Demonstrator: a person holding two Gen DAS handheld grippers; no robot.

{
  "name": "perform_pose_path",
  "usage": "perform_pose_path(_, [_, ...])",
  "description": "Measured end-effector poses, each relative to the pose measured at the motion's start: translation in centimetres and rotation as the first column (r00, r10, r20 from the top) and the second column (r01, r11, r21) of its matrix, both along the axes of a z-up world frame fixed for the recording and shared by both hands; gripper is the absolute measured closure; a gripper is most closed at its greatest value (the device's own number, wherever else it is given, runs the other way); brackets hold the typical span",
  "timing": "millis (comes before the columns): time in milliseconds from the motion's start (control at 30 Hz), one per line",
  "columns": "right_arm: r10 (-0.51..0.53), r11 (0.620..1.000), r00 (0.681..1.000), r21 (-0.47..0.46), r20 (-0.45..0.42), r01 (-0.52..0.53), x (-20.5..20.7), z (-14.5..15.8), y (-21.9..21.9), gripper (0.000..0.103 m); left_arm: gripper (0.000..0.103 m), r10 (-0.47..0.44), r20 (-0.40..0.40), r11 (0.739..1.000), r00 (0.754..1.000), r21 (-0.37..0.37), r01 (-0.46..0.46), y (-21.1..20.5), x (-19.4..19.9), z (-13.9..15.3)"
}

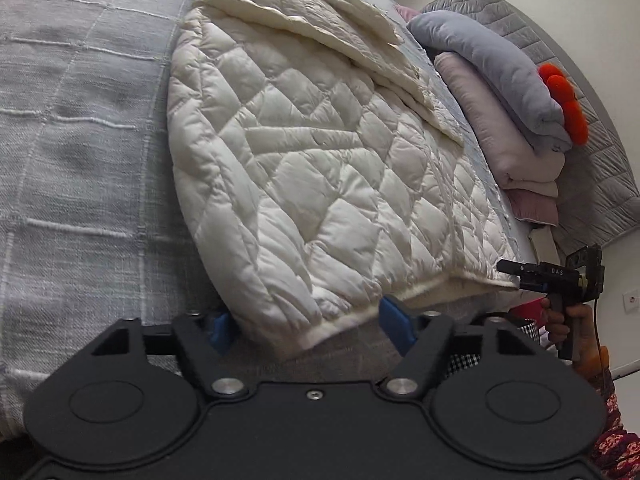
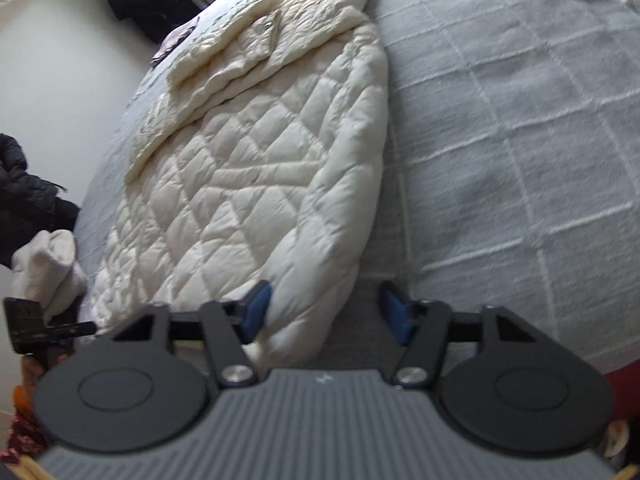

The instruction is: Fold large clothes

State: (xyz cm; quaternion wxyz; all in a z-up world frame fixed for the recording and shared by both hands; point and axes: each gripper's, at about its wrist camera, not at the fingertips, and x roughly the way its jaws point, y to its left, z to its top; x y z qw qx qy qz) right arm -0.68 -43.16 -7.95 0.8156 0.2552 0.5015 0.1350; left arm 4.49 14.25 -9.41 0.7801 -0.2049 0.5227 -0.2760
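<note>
1. Quilted cream jacket lies flat on our grey bedspread, long axis running 6 to 12 o'clock, hem nearest us.
2. Our left gripper straddles the hem corner, jaws apart, pads not pressing.
3. Our right gripper likewise brackets a hem corner loosely.
4. Bare bedspread spreads toward 9 o'clock in the left view; folded blankets sit at 2 o'clock.

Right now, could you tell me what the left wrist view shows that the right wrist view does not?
Only the left wrist view shows the stack of folded bedding with an orange plush beyond the jacket. Only the right wrist view shows dark clothes and a white bundle off the bed's edge. Both show the cream quilted jacket lying on the grey bedspread, its hem between the jaws of each view's own gripper.
</note>
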Motion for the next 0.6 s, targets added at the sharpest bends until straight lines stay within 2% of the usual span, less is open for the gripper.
perform_pose_path(33, [0.008,1.0,1.0,0.024,-0.007,-0.008,-0.1,-0.1,0.1,0.067,0.045,0.0,-0.001,1.0,1.0,0.001,0.0,-0.1,-0.1,0.0])
perform_pose_path(100, [0.026,0.999,1.0,0.037,-0.001,-0.026,-0.3,-0.1,0.6,0.077,0.063,0.005,-0.01,1.0,1.0,-0.001,-0.005,-0.1,-0.1,0.0])
perform_pose_path(133, [0.032,0.999,0.999,0.031,0.006,-0.032,-0.4,0.0,0.8,0.085,0.067,0.009,-0.015,1.0,1.0,-0.009,-0.009,0.0,-0.1,-0.1])
perform_pose_path(167, [0.035,0.999,0.999,0.033,0.018,-0.036,-0.5,0.2,1.0,0.086,0.077,0.01,-0.021,1.0,1.0,-0.023,-0.01,0.1,-0.2,-0.1])
perform_pose_path(200, [0.031,0.999,0.999,0.036,0.03,-0.032,-0.6,0.4,1.0,0.088,0.083,0.017,-0.018,1.0,1.0,-0.027,-0.017,0.1,-0.3,0.1])
perform_pose_path(300, [0.024,0.999,0.997,0.041,0.075,-0.028,-0.9,1.7,1.1,0.091,0.088,0.03,0.03,0.999,0.999,-0.039,-0.029,0.0,-0.6,1.6])
perform_pose_path(433, [0.015,0.998,0.99,0.052,0.142,-0.023,-0.4,4.1,1.2,0.091,0.091,0.054,0.11,0.994,0.992,-0.098,-0.043,0.2,-0.5,4.5])
perform_pose_path(600, [0.011,0.998,0.968,0.057,0.25,-0.026,1.7,8.1,1.9,0.092,0.093,0.09,0.249,0.99,0.964,-0.131,-0.059,-0.5,1.3,8.8])
